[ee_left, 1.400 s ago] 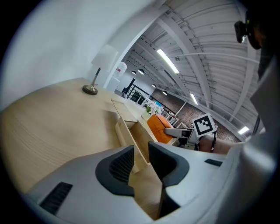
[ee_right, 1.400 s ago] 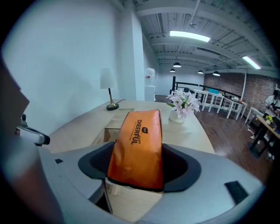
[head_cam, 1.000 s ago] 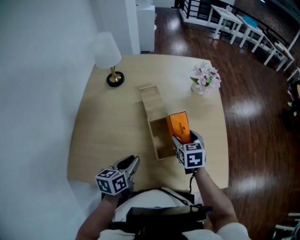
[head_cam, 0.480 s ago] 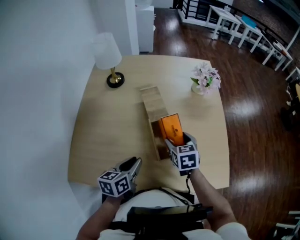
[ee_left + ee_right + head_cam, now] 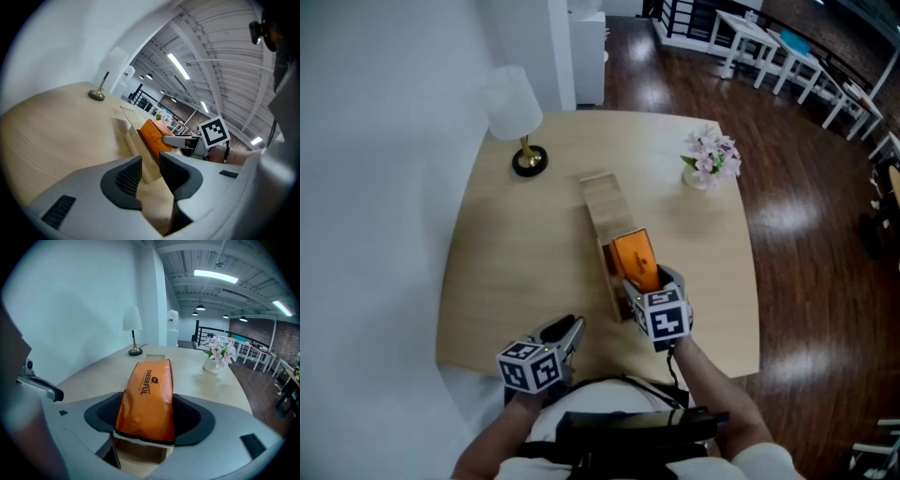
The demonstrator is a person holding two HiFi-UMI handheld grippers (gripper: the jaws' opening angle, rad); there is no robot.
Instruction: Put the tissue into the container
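An orange tissue pack is clamped by its near end in my right gripper, pads pressing both of its sides. The pack hangs over the open near part of the long wooden container, whose inside shows just under the pack's end in the right gripper view. My left gripper hovers at the table's near edge, left of the container, jaws a little apart with nothing between them. From the left gripper view the orange pack sits above the box's wall.
A white-shaded lamp stands at the far left of the round-cornered wooden table. A vase of pink flowers stands at the far right. A white wall runs along the left, dark wooden floor lies to the right.
My right gripper has carried the orange pack leftward, from beside the container's right wall to over its open near part. The left gripper has hardly moved.
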